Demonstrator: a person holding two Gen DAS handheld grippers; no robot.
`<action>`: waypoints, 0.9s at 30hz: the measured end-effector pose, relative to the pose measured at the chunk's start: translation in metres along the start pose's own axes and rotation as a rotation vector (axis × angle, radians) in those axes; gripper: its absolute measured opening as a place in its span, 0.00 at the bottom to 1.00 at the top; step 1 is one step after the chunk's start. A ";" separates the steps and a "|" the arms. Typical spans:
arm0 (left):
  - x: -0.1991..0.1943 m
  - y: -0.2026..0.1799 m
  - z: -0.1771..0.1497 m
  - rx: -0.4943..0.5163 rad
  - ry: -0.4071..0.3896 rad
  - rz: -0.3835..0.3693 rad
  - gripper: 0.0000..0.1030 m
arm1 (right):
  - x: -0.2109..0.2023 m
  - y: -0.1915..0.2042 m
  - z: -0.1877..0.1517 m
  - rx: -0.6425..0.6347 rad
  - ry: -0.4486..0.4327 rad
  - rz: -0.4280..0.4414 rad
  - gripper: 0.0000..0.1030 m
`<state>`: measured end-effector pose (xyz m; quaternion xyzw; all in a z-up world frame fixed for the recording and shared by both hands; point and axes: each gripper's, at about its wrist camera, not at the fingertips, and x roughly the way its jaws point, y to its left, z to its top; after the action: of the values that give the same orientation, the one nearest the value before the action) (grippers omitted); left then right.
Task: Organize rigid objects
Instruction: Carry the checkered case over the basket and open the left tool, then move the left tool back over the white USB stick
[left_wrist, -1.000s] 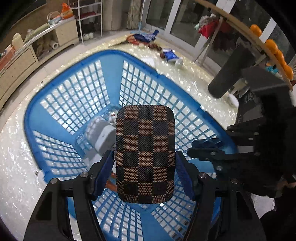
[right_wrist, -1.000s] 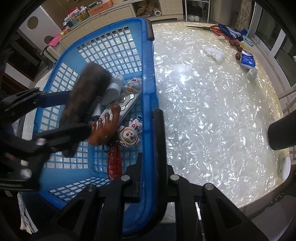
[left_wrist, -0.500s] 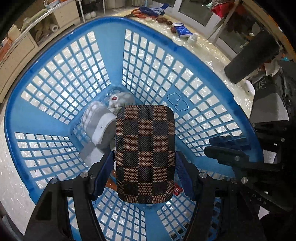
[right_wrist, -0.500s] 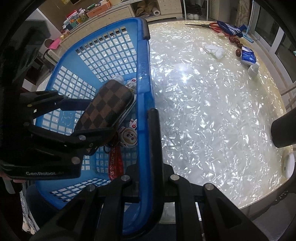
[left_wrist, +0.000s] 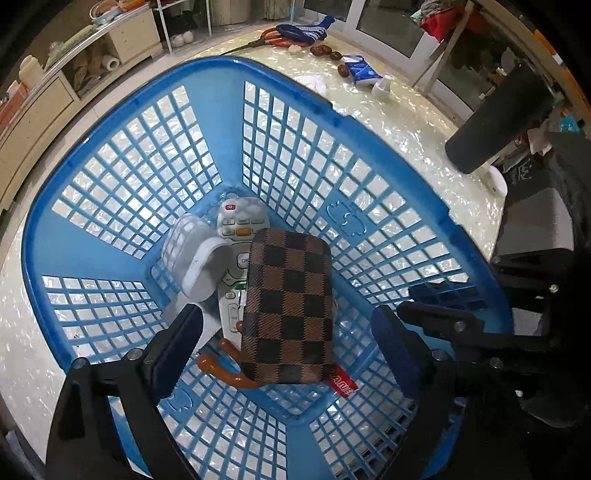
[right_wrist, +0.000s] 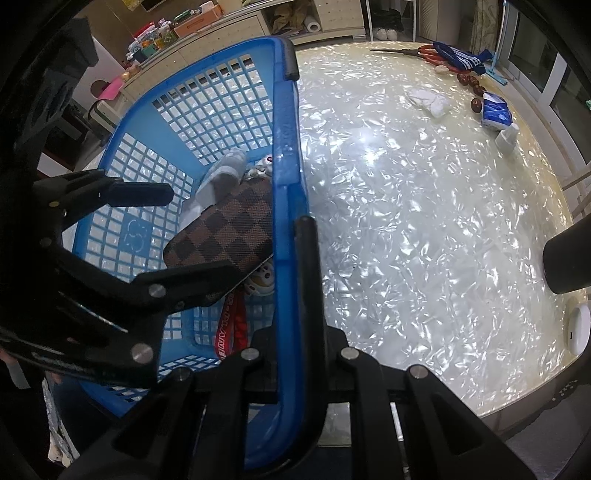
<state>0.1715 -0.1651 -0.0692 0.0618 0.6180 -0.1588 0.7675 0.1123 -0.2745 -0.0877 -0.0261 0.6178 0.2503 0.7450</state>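
A brown checkered case (left_wrist: 291, 310) lies tilted on the things inside the blue basket (left_wrist: 122, 258), free of both pads. My left gripper (left_wrist: 286, 317) hangs over it with its jaws opening and wide apart. The right wrist view shows the same case (right_wrist: 225, 229) between the spread left fingers (right_wrist: 147, 192). My right gripper (right_wrist: 295, 236) is shut on the basket's rim (right_wrist: 286, 155), one finger outside the wall. It also shows at the rim as the right gripper (left_wrist: 417, 302). Under the case lie a white remote (left_wrist: 236, 229), a grey-white slipper-like item (left_wrist: 195, 258) and a brown hook-shaped toy (left_wrist: 221, 365).
A red strap (right_wrist: 229, 332) and a small toy figure (right_wrist: 262, 280) lie in the basket. On the pearly table (right_wrist: 406, 221) beyond it are scissors (right_wrist: 424, 51), dark nuts (right_wrist: 469, 81), a blue pack (right_wrist: 495, 114) and a white cup (right_wrist: 508, 138). A black cylinder (left_wrist: 491, 125) stands at the right.
My left gripper sank into the basket and spread its jaws. The checkered case left the pads and dropped, tilted, onto the remote. The right gripper kept still on the rim.
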 end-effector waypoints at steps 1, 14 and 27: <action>-0.004 0.000 0.001 0.004 -0.004 0.004 0.92 | 0.000 0.000 0.000 0.002 0.000 0.002 0.12; -0.091 0.046 -0.029 -0.099 -0.150 0.096 0.96 | 0.002 -0.001 0.003 -0.010 0.002 0.012 0.12; -0.138 0.123 -0.084 -0.320 -0.200 0.155 0.96 | 0.003 0.003 0.004 -0.021 0.007 -0.001 0.12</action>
<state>0.1072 -0.0020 0.0329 -0.0297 0.5493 -0.0046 0.8351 0.1150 -0.2697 -0.0890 -0.0353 0.6177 0.2562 0.7427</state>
